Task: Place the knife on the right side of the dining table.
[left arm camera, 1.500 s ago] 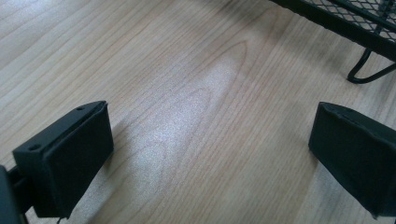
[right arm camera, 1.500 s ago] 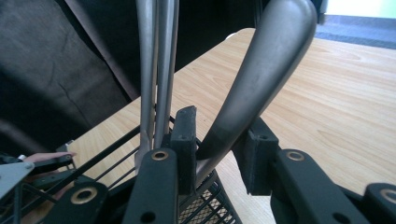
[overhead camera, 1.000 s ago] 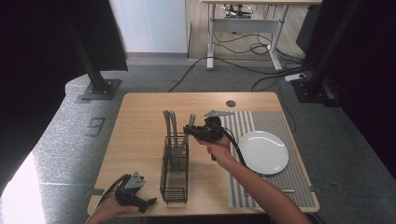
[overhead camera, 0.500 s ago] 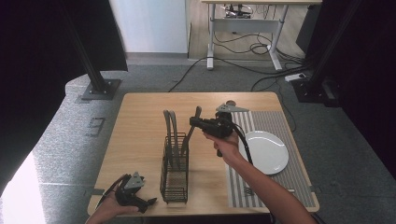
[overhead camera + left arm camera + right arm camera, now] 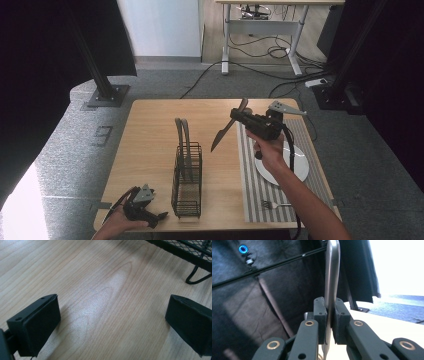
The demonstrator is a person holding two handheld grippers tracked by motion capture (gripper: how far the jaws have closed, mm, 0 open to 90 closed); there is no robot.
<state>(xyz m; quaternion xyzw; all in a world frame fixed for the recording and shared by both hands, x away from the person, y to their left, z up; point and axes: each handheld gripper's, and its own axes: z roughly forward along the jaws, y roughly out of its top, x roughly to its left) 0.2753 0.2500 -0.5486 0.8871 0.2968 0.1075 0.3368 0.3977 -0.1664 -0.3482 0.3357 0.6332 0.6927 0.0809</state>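
1. High view: the right gripper (image 5: 239, 116) is lifted above the middle of the wooden table (image 5: 150, 130), its jaws clamped on a dark knife (image 5: 226, 129). The knife hangs slanted in the air, blade tip pointing down and to the left, between the black wire rack (image 5: 187, 182) and the striped mat (image 5: 260, 185). Two dark utensils stand in the rack. A white plate (image 5: 297, 167) lies on the mat, partly behind the right hand, and a fork (image 5: 272, 204) lies on the mat near the front edge. The left gripper (image 5: 145, 212) rests at the table's front left corner, just beside the rack's foot, held in the left hand (image 5: 112, 225).

2. Left gripper view: the two black pads (image 5: 37, 325) stand wide apart, with bare wood grain between them and nothing gripped. The rack's mesh base and one wire foot (image 5: 197, 277) show at the upper right.

3. Right gripper view: the jaws are pressed tight on the knife's handle (image 5: 331, 275), which rises upright between the pads (image 5: 320, 315) against a dark curtain. A strip of the pale table edge shows at the right.
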